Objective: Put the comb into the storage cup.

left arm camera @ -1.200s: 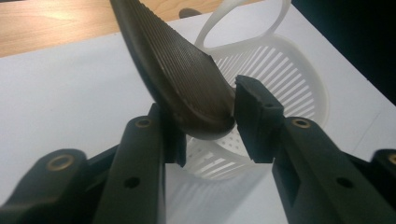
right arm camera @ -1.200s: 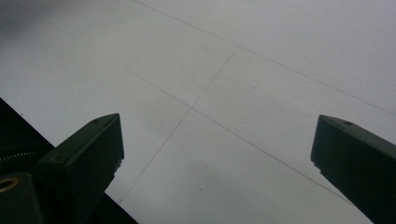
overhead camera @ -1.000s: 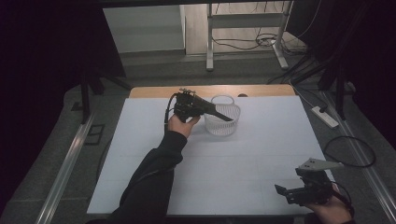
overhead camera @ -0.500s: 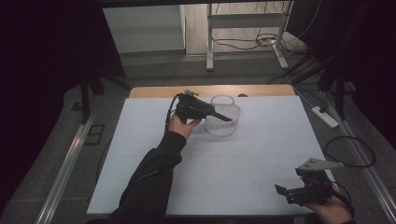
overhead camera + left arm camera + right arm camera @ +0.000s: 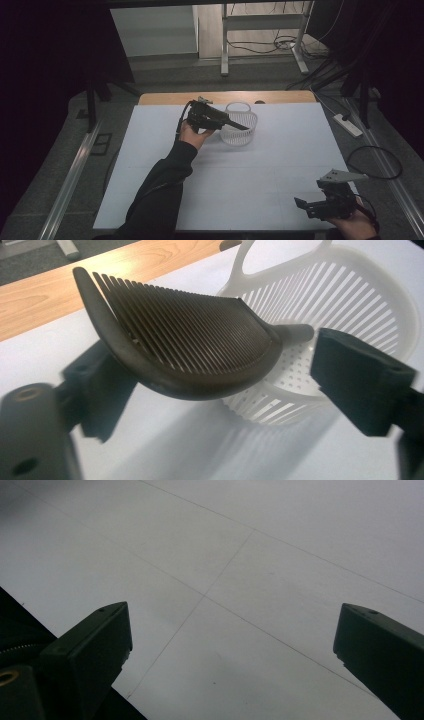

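Note:
A dark, curved comb (image 5: 190, 340) lies between the jaws of my left gripper (image 5: 225, 385), its handle end reaching over the rim of a white slotted basket (image 5: 360, 305). The jaws have just been opening; the right jaw stands clear of the comb, and the comb's other end is at the left jaw. In the high view the left gripper (image 5: 226, 122) is held level at the basket (image 5: 235, 139), at the far middle of the table. My right gripper (image 5: 305, 206) sits open near the front right corner, nothing between its jaws (image 5: 230, 645).
A white sheet (image 5: 250, 170) covers the table, with a strip of bare wood (image 5: 225, 96) along the far edge. On the floor to the right lie a power strip (image 5: 348, 125) and a looped cable (image 5: 375, 162). A metal frame (image 5: 225, 45) stands behind the table.

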The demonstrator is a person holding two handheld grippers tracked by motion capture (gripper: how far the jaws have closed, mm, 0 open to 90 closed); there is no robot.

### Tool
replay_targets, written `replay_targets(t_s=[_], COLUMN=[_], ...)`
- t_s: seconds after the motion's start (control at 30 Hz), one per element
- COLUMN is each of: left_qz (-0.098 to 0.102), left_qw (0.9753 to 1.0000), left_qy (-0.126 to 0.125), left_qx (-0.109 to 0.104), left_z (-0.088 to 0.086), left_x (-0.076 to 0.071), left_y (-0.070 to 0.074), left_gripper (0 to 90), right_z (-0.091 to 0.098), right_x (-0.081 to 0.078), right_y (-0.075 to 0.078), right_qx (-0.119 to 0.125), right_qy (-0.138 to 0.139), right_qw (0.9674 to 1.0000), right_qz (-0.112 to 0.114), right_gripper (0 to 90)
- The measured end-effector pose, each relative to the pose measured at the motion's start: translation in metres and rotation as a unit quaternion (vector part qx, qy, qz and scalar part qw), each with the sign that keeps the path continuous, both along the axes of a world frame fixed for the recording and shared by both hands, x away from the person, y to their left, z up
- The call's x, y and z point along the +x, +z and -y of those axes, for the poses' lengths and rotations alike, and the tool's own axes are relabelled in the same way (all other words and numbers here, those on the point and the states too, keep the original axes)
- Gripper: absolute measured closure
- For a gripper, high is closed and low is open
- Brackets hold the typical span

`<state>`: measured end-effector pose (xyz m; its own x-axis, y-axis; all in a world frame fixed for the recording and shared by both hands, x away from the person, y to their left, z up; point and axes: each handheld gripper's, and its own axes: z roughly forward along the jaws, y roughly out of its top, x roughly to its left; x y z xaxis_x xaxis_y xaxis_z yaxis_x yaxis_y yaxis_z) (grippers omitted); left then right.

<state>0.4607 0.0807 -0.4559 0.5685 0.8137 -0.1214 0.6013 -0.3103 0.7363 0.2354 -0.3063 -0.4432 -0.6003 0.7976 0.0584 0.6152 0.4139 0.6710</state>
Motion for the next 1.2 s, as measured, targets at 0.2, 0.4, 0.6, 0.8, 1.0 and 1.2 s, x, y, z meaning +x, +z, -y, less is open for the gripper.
replay_targets(t_s=[0.2, 0.4, 0.6, 0.8, 1.0, 1.2], left_qz=[0.01, 0.009, 0.01, 0.013, 0.009, -0.002], left_qw=[0.9997, 0.9995, 0.9994, 0.999, 0.999, 0.9989], left_qy=[-0.009, -0.018, -0.033, -0.04, -0.043, -0.046], left_qx=[0.023, 0.023, 0.009, 0.015, 0.01, -0.003], left_z=[0.001, -0.004, -0.012, -0.015, -0.02, -0.028], left_x=[-0.001, -0.003, -0.005, -0.008, -0.011, -0.015], left_y=[0.001, 0.005, 0.004, 0.006, 0.006, 0.006], left_gripper=[2.0, 0.0, 0.0, 0.0, 0.0, 0.0], right_z=[0.0, -0.001, 0.0, 0.002, 0.003, 0.003], right_x=[0.0, -0.001, -0.002, -0.003, -0.003, -0.003], right_y=[0.0, 0.0, 0.001, 0.002, 0.002, 0.002], right_qx=[0.001, -0.001, 0.004, 0.016, 0.018, 0.018], right_qy=[0.001, 0.003, 0.01, 0.008, 0.004, 0.001], right_qw=[1.0, 1.0, 0.9999, 0.9998, 0.9997, 0.9997], right_qz=[0.0, 0.002, 0.006, 0.012, 0.015, 0.016], right_gripper=[2.7, 2.4, 0.0, 0.0, 0.0, 0.0])
